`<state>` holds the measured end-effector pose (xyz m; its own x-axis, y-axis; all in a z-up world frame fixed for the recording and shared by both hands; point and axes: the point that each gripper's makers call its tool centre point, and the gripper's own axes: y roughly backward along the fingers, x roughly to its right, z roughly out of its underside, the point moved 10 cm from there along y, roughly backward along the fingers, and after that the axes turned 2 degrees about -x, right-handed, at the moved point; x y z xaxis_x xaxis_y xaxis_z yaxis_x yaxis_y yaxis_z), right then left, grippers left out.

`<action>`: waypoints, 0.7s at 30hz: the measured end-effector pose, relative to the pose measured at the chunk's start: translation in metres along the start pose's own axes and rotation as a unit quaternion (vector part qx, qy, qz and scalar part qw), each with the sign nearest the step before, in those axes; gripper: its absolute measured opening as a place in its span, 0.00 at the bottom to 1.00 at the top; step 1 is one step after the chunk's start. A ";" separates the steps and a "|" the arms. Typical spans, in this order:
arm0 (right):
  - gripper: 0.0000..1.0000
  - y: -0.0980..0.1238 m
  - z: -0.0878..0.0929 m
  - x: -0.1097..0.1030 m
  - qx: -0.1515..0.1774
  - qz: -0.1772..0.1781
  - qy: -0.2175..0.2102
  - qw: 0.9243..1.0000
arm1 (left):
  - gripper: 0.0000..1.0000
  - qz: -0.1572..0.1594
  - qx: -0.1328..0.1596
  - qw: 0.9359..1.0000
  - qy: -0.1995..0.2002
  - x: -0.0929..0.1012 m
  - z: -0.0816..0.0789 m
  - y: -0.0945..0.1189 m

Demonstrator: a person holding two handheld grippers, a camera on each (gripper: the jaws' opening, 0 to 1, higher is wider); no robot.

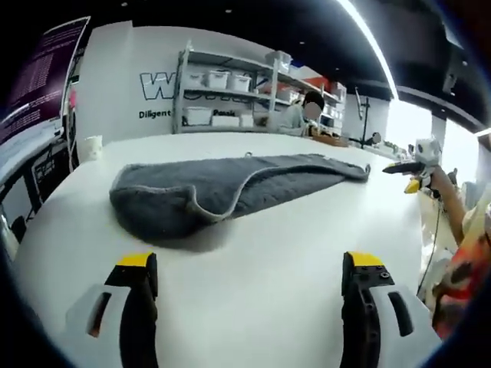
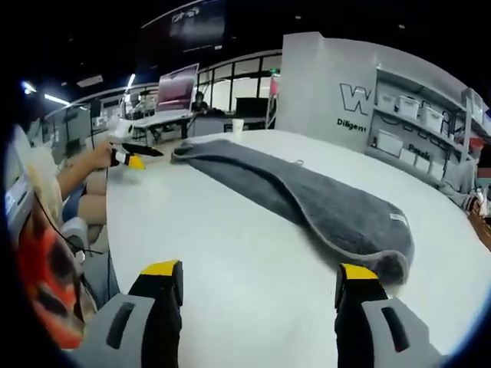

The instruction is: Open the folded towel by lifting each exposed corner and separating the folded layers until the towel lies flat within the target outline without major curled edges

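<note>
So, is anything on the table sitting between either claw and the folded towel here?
Nothing visible does. In the left gripper view, bare white table lies between the open left claw and the grey towel. In the right gripper view, the open right claw likewise faces the towel across bare tabletop.

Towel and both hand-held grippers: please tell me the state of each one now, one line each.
towel: folded, lying on the white table, one edge curled over, not held.
left hand-held gripper: open, above the table, short of the towel.
right hand-held gripper: open, holding nothing, short of the towel.
</note>
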<state>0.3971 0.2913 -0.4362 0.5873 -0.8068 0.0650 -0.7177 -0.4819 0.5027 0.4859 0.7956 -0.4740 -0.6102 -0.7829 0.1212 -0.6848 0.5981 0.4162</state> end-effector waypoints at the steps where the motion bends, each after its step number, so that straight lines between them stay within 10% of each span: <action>1: 0.76 -0.003 -0.004 0.000 0.004 -0.004 0.003 1.000 | 0.98 0.000 -0.002 1.000 0.001 0.000 0.001 0.001; 21: 0.53 -0.124 -0.090 0.004 0.023 -0.099 0.105 0.989 | 0.98 0.023 -0.002 0.999 -0.048 0.041 -0.011 0.029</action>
<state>0.5219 0.3787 -0.4203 0.7798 -0.6081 0.1484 -0.5934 -0.6428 0.4844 0.4453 0.7783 -0.4473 -0.6764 -0.7346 0.0535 -0.6536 0.6321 0.4162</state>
